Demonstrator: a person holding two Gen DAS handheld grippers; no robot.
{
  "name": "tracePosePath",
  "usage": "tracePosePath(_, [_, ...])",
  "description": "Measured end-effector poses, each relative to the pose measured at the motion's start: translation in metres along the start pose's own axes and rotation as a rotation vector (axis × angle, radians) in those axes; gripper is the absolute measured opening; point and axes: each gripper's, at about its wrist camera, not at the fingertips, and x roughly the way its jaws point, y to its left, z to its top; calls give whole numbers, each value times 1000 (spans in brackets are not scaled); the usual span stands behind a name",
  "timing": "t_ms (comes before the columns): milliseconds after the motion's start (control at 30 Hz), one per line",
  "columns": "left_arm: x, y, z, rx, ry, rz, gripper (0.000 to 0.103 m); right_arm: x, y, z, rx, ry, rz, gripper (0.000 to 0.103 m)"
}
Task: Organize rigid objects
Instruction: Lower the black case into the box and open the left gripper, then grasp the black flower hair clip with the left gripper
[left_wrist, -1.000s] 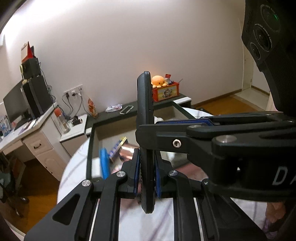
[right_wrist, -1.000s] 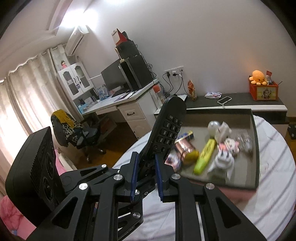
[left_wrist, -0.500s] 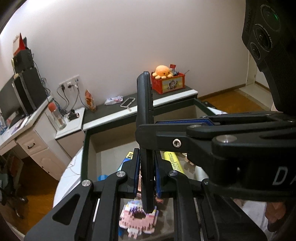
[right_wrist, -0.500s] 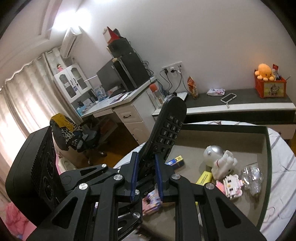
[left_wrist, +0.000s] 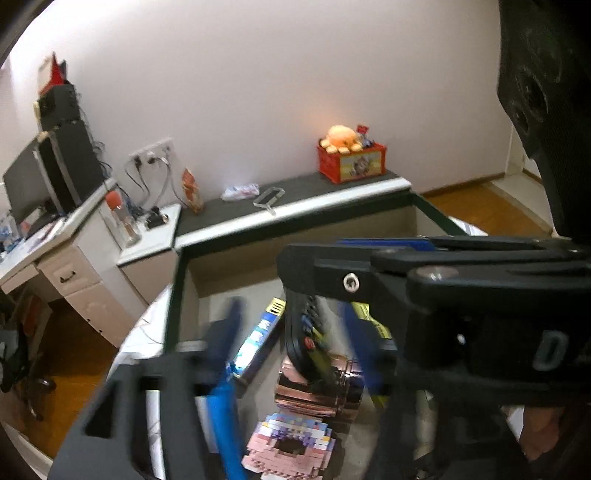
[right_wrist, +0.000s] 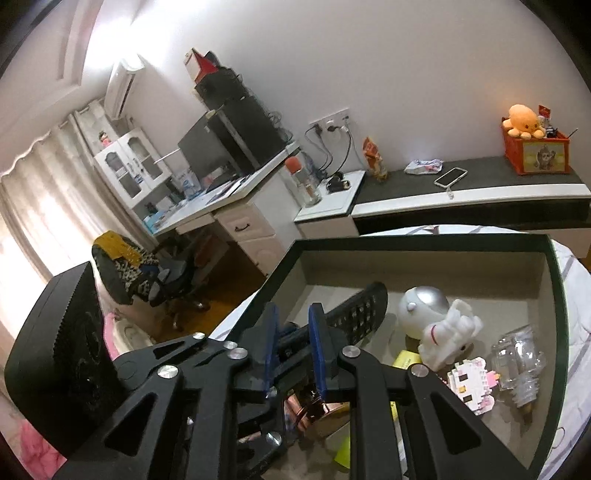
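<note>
A: Since both sets of jaws stood clamped on the black handset half a second ago, how do they stand now?

B: Item one, left gripper (left_wrist: 291, 332): jaws parted wide, blue pads blurred in motion, no longer touching the handset (left_wrist: 301, 332). Item two, right gripper (right_wrist: 291, 347): jaws also spread, pads either side of the handset (right_wrist: 358, 314) with a visible gap, so released.

A: And the handset's position?

B: Formerly upright above the box; now tipped flat, low inside the green-rimmed box (right_wrist: 557, 332), keypad up. It lies between both pairs of fingers, resting against the copper-coloured container (left_wrist: 317, 387).

A: Meaning for the task?

B: Judged deposited; this item looks done. Neighbours catalogued: white-and-silver figure (right_wrist: 436, 325), pink block figure (right_wrist: 472, 384), clear bottle (right_wrist: 521, 362), blue packet (left_wrist: 258, 336).
</note>
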Motion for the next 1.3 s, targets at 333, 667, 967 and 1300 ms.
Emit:
tracePosePath(333, [-44, 15, -13, -51, 4, 111, 103, -47, 15, -4, 15, -84, -64, 80])
tracePosePath(667, [-98, 22, -57, -142, 14, 113, 103, -126, 13, -45, -5, -170, -287, 81])
tracePosePath(967, [-98, -8, -97, -146, 110, 68, 103, -158, -9, -80, 15, -149, -400, 82])
tracePosePath(1300, [-60, -37, -103, -157, 217, 0, 103, -149, -49, -88, 96, -104, -405, 82])
